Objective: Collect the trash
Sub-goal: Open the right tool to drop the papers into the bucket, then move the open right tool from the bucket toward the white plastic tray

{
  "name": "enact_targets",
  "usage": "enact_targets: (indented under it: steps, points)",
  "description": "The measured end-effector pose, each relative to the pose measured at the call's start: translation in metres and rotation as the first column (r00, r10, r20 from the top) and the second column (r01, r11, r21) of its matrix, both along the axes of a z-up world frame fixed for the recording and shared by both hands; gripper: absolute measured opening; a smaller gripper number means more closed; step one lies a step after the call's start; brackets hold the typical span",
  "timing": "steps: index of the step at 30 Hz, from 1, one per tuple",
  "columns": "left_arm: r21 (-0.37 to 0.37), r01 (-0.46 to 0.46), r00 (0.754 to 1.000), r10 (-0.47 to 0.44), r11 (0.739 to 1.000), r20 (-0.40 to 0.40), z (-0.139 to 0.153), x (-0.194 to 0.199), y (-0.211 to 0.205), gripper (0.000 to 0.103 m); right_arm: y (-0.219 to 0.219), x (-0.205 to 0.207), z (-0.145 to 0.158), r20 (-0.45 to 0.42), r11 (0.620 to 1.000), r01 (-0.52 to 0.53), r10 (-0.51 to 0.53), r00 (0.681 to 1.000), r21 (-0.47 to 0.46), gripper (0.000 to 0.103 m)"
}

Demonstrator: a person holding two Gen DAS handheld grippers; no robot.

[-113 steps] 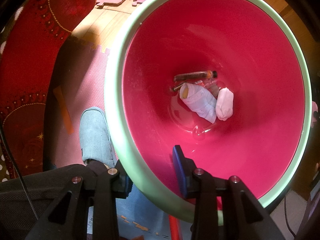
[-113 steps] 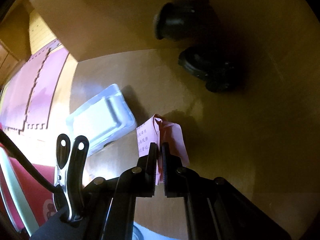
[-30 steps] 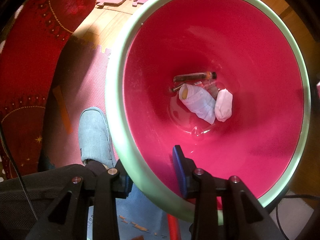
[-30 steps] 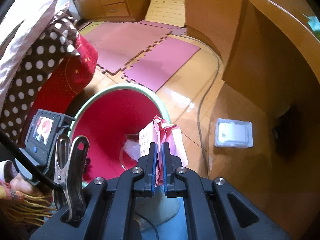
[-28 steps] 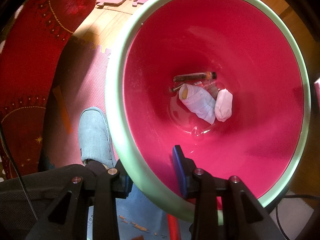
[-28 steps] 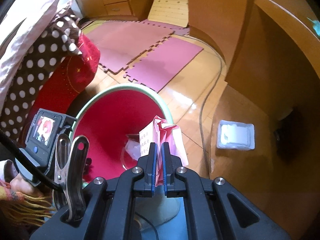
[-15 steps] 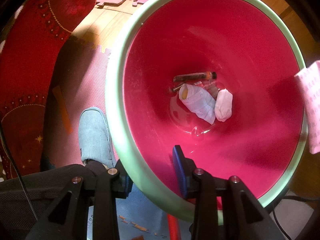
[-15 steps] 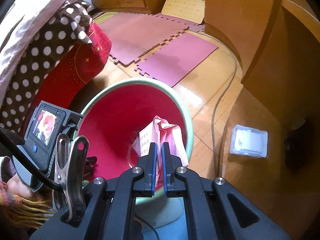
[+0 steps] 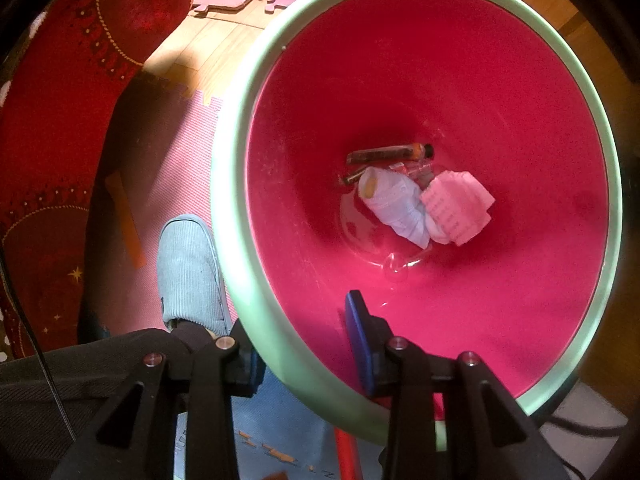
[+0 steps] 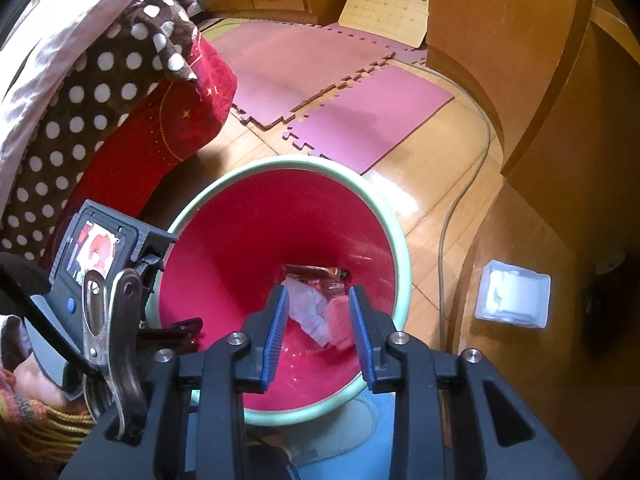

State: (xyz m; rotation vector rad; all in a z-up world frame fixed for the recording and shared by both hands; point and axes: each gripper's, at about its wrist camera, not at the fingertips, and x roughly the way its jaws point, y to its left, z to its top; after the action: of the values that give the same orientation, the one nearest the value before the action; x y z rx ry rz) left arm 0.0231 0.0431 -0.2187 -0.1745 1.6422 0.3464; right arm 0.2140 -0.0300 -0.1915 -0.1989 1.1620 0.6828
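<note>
Both views show strong fisheye curvature with dark vignetted corners. Warm light enters from the upper left, producing glare on the wooden floor (image 10: 404,196) and a soft sheen inside the bin (image 9: 420,20), while a deep shadow lies beside the slipper (image 9: 188,272). Focus is sharp at centre, softer toward the edges.

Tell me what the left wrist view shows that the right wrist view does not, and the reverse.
Only the left wrist view: a grey slipper beside the bin, and the left gripper with its jaws clamped on the bin's green rim.

Only the right wrist view: the right gripper above the bin, jaws opening with nothing between them; a white plastic tray on the wooden surface at right; a polka-dot cushion.

Both: the red bin, the pink paper lying in its bottom, the pink floor mats.
</note>
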Motion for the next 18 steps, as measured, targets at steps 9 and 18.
enact_targets:
  steps: [9, 18]
  points:
    - [0.001, 0.000, 1.000, 0.000, 1.000, -0.001, 0.000, 0.000, 0.000, 0.036, -0.007, 0.001, 0.000, -0.004, 1.000, 0.013, -0.013, 1.000, -0.001, 0.032]
    - [0.001, -0.001, 1.000, 0.001, 1.000, -0.001, 0.001, 0.000, 0.000, 0.036, -0.024, 0.003, -0.009, -0.020, 0.998, 0.058, -0.058, 0.998, -0.029, 0.032]
